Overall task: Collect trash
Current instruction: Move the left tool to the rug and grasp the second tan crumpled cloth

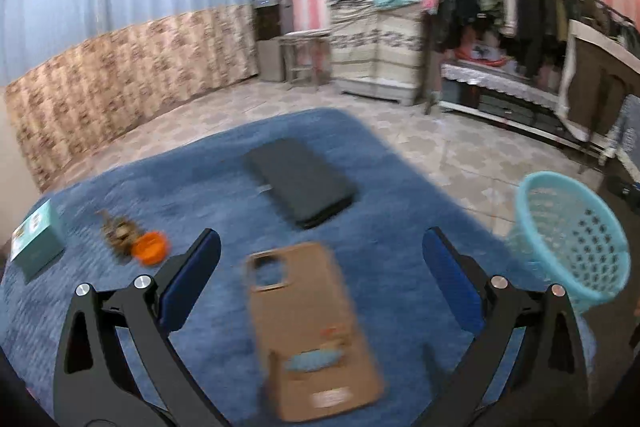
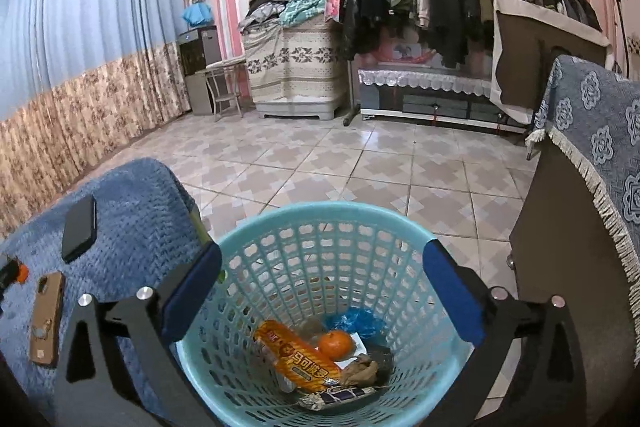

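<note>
My left gripper [image 1: 320, 259] is open and empty above the blue blanket [image 1: 224, 187], with a brown phone case [image 1: 312, 331] lying between its fingers. A brown scrap [image 1: 116, 231] and an orange peel piece [image 1: 150, 247] lie to the left. My right gripper [image 2: 320, 267] is open and empty over the turquoise basket [image 2: 280, 227]. Inside the basket lie an orange snack wrapper [image 2: 296, 355], an orange [image 2: 336, 343], a blue bag [image 2: 356, 321] and a brown scrap [image 2: 360, 371]. The basket also shows in the left wrist view [image 1: 572, 239], beside the blanket's right edge.
A dark phone [image 1: 304, 183] and a teal box [image 1: 36, 239] lie on the blanket. Tiled floor [image 2: 360, 155] lies beyond. A cabinet with a blue cloth [image 2: 592, 147] stands right of the basket. A clothes rack [image 2: 440, 3] and a covered dresser [image 2: 296, 67] stand at the far wall.
</note>
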Tool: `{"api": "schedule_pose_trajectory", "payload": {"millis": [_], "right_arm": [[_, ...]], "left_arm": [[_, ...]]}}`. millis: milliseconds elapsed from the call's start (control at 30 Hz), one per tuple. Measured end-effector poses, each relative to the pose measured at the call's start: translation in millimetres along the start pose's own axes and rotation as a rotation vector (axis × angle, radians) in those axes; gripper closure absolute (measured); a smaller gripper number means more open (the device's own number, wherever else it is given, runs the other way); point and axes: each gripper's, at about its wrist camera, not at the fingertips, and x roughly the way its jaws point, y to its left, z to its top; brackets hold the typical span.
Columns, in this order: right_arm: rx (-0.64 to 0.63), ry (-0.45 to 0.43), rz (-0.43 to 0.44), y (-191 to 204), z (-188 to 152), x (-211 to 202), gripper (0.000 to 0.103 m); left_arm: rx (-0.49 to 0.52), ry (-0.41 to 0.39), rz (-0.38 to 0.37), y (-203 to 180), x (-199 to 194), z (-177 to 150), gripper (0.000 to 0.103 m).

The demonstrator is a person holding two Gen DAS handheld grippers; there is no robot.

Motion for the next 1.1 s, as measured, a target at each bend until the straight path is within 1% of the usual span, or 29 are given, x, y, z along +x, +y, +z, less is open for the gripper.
{"api": "schedule_pose_trajectory", "payload": {"millis": [67, 133, 233, 300, 433, 467, 600, 633, 667, 733, 767, 833, 867, 900, 933, 1000, 1067, 1100], "right_arm": [[-0.027, -0.003, -0.017, 9, -3, 1, 0.005], [-0.047, 0.001, -0.024, 16, -5, 1, 0.005], [-0.073, 0.002, -0.032, 24, -6, 2, 0.005], [-0.080, 0.008, -0.035, 29, -7, 3, 0.005], [-0.102, 0.024, -0.063, 41, -9, 7, 0.005], [-0.106, 0.027, -0.070, 43, -10, 8, 0.004], [-0.093, 0.040, -0.095, 53, -14, 9, 0.005], [-0.078, 0.044, -0.091, 54, -14, 10, 0.005], [-0.066, 0.044, -0.085, 55, -14, 10, 0.005], [-0.050, 0.040, -0.075, 60, -14, 9, 0.005], [-0.050, 0.042, -0.067, 62, -15, 9, 0.005], [-0.055, 0.052, -0.036, 70, -19, 9, 0.005], [-0.055, 0.061, -0.015, 74, -21, 10, 0.005], [-0.054, 0.065, 0.000, 78, -23, 10, 0.005], [-0.054, 0.070, 0.024, 84, -26, 10, 0.005], [-0.059, 0.086, 0.071, 96, -30, 6, 0.005], [-0.066, 0.079, 0.107, 106, -32, -1, 0.005], [-0.076, 0.070, 0.128, 114, -33, -7, 0.005]], "left_arm": [[-0.024, 0.012, 0.034, 25, 3, -3, 0.005], [-0.031, 0.021, 0.095, 55, 7, -5, 0.005], [-0.044, 0.022, 0.165, 89, 11, -5, 0.005], [-0.078, 0.042, 0.201, 115, 19, -4, 0.005], [-0.182, 0.107, 0.223, 163, 38, -7, 0.005], [-0.203, 0.122, 0.241, 175, 45, -8, 0.006], [-0.216, 0.162, 0.284, 198, 69, -12, 0.006], [-0.217, 0.173, 0.285, 202, 75, -12, 0.008], [-0.222, 0.183, 0.278, 205, 81, -11, 0.012], [-0.229, 0.191, 0.252, 210, 89, -12, 0.016], [-0.228, 0.189, 0.240, 211, 92, -10, 0.020], [-0.220, 0.194, 0.212, 212, 98, -10, 0.032], [-0.221, 0.205, 0.184, 213, 101, -10, 0.048], [-0.227, 0.212, 0.169, 209, 100, -12, 0.058], [-0.233, 0.212, 0.160, 209, 101, -12, 0.058], [-0.253, 0.186, 0.143, 214, 93, -14, 0.060], [-0.254, 0.168, 0.148, 215, 86, -15, 0.060], [-0.246, 0.151, 0.164, 217, 77, -15, 0.060]]}}
